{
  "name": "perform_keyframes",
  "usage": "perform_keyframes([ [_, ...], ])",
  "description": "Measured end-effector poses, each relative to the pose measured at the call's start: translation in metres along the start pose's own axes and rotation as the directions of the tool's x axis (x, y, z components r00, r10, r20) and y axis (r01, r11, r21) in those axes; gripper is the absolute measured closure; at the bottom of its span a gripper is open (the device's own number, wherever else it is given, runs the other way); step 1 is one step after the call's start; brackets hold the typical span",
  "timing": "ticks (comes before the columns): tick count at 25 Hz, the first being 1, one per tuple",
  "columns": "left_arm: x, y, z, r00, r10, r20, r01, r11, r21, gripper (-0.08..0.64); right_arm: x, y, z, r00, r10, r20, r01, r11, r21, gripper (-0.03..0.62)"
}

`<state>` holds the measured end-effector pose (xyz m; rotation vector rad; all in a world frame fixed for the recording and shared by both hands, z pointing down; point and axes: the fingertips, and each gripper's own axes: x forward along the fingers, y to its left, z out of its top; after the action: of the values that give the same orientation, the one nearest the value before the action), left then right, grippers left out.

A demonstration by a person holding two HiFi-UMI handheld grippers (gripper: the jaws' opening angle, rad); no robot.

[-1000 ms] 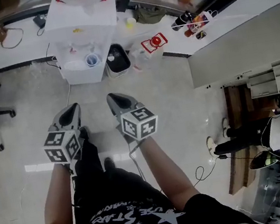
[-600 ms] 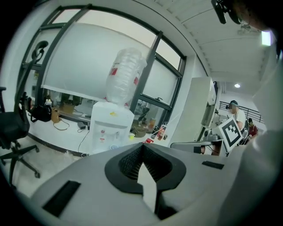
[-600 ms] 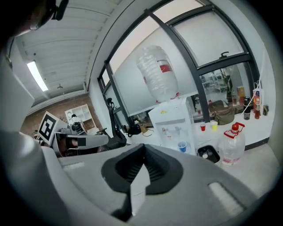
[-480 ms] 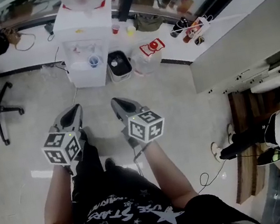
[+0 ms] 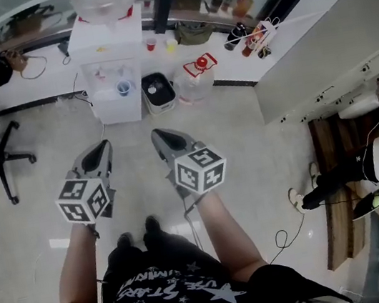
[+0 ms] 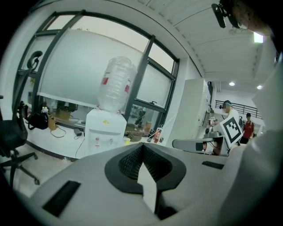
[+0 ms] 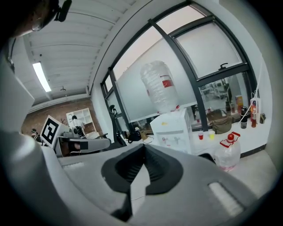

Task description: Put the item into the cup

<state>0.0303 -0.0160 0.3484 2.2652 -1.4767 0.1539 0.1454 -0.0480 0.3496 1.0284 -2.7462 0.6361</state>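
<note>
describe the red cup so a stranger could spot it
Look for the white water dispenser by the window wall. Two small cups stand on the white ledge beside it; the red cup is nearer the dispenser, its neighbour the yellow cup.

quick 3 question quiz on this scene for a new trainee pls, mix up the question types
1. True or false: the left gripper is clamped on an item.
2. Multiple choice: in the head view, the black bin stands
A) on the floor between the water dispenser and the clear jug
B) on top of the water dispenser
C) in the right gripper
3. Fill in: the right gripper's jaws stand ____, with nothing between them.

Key: 1 false (its jaws are closed on nothing); 2 A; 3 together.
</note>
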Motion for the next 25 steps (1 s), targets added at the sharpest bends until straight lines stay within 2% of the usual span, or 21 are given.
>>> perform_keyframes([
  [7, -0.015, -0.020, -0.006, 0.998, -0.059, 0.007, 0.059, 0.998, -0.008, 0.555, -0.024, 0.016, -0.017, 0.999, -0.052, -0.009, 0.052, 0.998, 0.033, 0.592],
  [14, -0.078, -0.021, -0.028, 0.998, -0.054, 0.011, 0.055, 0.997, -0.050, 0.555, -0.049, 0.072, -0.033, 0.998, -0.063, -0.016, 0.063, 0.998, 0.004, 0.592],
  [25, -0.158, -0.026, -0.032, 0.995, -0.089, 0.037, 0.090, 0.996, -0.024, 0.555, -0.076, 0.151, -0.048, 0.994, -0.108, 0.005, 0.108, 0.994, -0.029, 0.592],
])
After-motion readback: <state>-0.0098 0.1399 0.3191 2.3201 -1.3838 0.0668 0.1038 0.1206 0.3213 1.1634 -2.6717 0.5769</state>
